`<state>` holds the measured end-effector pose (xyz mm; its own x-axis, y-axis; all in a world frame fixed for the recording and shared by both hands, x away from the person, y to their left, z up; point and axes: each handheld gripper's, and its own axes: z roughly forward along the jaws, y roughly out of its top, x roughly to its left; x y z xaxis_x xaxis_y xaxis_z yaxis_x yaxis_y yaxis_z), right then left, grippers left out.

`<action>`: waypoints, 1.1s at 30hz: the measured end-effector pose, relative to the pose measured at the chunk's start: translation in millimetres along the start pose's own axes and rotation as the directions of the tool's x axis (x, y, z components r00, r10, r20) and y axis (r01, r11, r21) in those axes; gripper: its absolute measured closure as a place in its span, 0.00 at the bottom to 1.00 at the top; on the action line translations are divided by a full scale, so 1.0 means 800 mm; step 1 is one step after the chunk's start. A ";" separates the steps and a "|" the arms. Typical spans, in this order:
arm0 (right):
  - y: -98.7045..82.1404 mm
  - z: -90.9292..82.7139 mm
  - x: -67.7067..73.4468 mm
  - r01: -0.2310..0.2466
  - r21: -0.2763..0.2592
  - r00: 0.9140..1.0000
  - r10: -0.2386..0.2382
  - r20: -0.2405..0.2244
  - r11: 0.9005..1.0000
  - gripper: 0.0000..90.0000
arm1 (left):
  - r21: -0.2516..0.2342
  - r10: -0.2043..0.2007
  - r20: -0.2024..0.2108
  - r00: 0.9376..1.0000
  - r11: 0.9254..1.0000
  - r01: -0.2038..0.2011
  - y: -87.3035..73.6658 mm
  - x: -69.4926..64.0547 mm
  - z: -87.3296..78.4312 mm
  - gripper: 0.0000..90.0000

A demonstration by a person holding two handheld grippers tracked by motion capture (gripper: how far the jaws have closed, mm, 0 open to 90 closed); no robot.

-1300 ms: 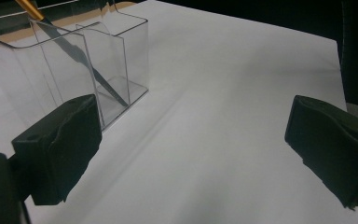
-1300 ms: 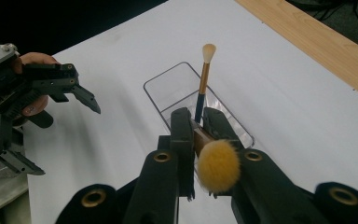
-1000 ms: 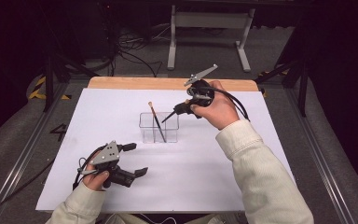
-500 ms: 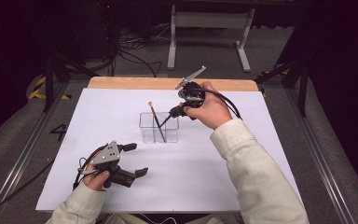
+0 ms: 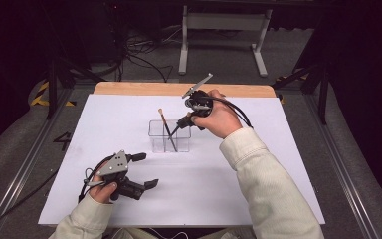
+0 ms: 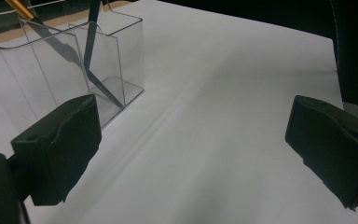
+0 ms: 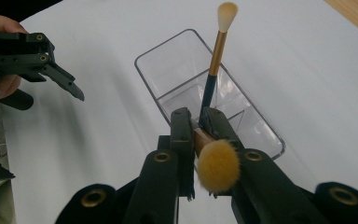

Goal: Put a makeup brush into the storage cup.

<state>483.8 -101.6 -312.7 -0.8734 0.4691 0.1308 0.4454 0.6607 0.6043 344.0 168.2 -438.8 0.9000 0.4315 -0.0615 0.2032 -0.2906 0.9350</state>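
My right tongs (image 7: 196, 122) grip a makeup brush with a fluffy orange-tan head (image 7: 218, 165) above the clear plastic two-compartment organiser (image 5: 155, 134), which stands mid-desk on the white sheet (image 5: 278, 164). A second slim brush with a gold ferrule and pale tip (image 7: 218, 44) leans upright inside it. My left tongs (image 5: 142, 171) rest near the desk's front edge, wide open and holding nothing.
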 end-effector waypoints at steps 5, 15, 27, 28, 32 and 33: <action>-0.001 0.008 -0.002 -0.004 0.012 1.000 0.004 -0.006 1.000 0.93 | 0.000 0.000 0.000 1.000 1.000 0.000 0.000 0.000 -0.001 0.05; -0.003 0.018 -0.005 -0.013 0.027 1.000 0.013 -0.011 1.000 0.93 | 0.000 0.001 -0.003 1.000 1.000 -0.001 0.000 0.000 -0.001 0.05; -0.004 0.030 -0.004 -0.012 0.047 1.000 0.013 -0.011 0.999 0.93 | 0.001 0.005 0.001 1.000 1.000 -0.005 0.000 0.001 0.000 0.05; -0.005 0.031 -0.004 -0.011 0.049 1.000 0.011 -0.012 0.999 0.93 | 0.002 0.008 0.001 1.000 1.000 -0.008 0.001 0.001 0.000 0.05; -0.006 0.034 -0.005 -0.016 0.049 1.000 0.017 -0.012 0.999 0.92 | 0.003 0.006 0.003 1.000 1.000 -0.006 0.000 0.001 0.000 0.05; -0.007 0.035 -0.005 -0.017 0.051 1.000 0.018 -0.011 0.999 0.92 | 0.002 0.007 0.004 1.000 1.000 -0.007 0.000 0.001 0.001 0.05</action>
<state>490.4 -90.8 -338.3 -0.8675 0.4741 0.1504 0.4697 0.6815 0.5611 345.3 168.2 -438.7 0.9030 0.4261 -0.0558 0.1971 -0.2952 0.9349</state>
